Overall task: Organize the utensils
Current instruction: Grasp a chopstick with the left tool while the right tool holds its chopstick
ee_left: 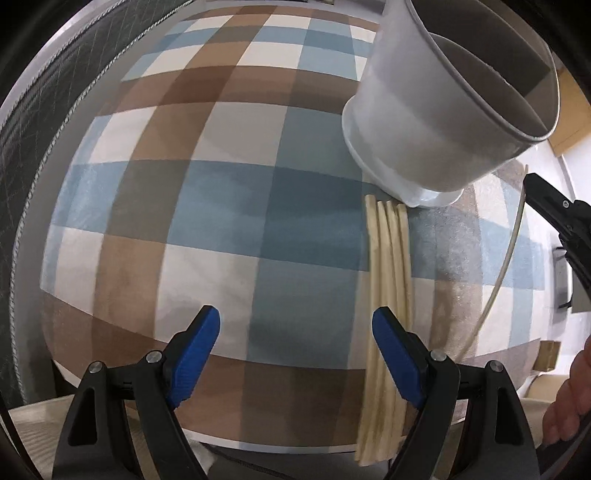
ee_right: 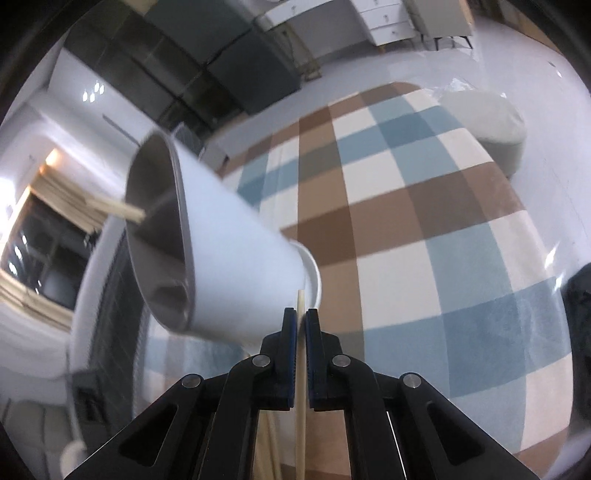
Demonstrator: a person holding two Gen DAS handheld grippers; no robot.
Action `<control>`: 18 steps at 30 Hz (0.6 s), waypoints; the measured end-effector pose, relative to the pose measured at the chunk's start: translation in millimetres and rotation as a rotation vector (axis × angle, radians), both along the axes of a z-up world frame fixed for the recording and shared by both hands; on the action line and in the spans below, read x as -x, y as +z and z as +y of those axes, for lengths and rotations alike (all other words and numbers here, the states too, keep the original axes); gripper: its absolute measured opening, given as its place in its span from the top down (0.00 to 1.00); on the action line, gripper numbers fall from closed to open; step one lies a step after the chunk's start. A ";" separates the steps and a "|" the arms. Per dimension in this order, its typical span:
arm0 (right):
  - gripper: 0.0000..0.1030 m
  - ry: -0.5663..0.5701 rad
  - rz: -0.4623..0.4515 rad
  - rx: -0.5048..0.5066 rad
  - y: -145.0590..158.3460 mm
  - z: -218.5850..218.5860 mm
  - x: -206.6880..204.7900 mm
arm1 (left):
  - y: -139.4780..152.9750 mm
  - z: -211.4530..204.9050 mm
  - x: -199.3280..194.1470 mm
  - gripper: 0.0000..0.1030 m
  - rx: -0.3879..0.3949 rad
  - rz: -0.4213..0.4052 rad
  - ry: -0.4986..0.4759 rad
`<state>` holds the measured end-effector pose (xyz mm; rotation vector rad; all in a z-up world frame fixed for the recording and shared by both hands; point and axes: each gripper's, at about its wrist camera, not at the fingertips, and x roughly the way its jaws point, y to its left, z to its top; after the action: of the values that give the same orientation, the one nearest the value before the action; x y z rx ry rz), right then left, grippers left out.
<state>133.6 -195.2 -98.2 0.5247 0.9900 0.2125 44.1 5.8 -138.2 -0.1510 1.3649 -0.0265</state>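
Note:
A white utensil holder (ee_left: 436, 110) with a divided inside stands on a checked tablecloth (ee_left: 221, 221). Several pale chopsticks (ee_left: 388, 266) lie bundled on the cloth, running from the holder's base toward me. My left gripper (ee_left: 299, 354) hovers open over the cloth; its right pad (ee_left: 399, 362) overlaps the bundle and nothing sits between the pads. My right gripper (ee_right: 301, 325) is shut on a single chopstick (ee_right: 300, 387), whose tip reaches the base of the holder (ee_right: 229, 258). In the left wrist view that chopstick (ee_left: 513, 240) hangs below a right finger (ee_left: 554, 210).
A person's hand (ee_left: 569, 398) shows at the lower right edge. The table's near edge (ee_left: 295, 448) runs just ahead of my left gripper. Beyond the table are a grey round pouf (ee_right: 491, 122), dark cabinets (ee_right: 221, 66) and white drawers (ee_right: 384, 18).

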 end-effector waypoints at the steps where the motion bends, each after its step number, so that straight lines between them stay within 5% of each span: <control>1: 0.96 -0.010 -0.002 -0.014 0.7 1.0 0.4 | -0.5 -2.0 0.2 0.21 0.002 -0.003 -0.005; 5: 0.97 -0.044 -0.034 -0.012 6.4 0.7 2.6 | -9.6 -10.6 3.2 0.21 -0.073 0.016 -0.048; 18: 0.97 -0.124 -0.086 -0.017 20.9 -19.9 6.3 | -11.0 -12.3 9.7 0.20 -0.086 0.008 -0.015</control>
<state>127.4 -215.1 -77.3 0.5858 0.8699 0.1317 34.4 -6.5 -149.1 -0.0691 1.3729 0.0198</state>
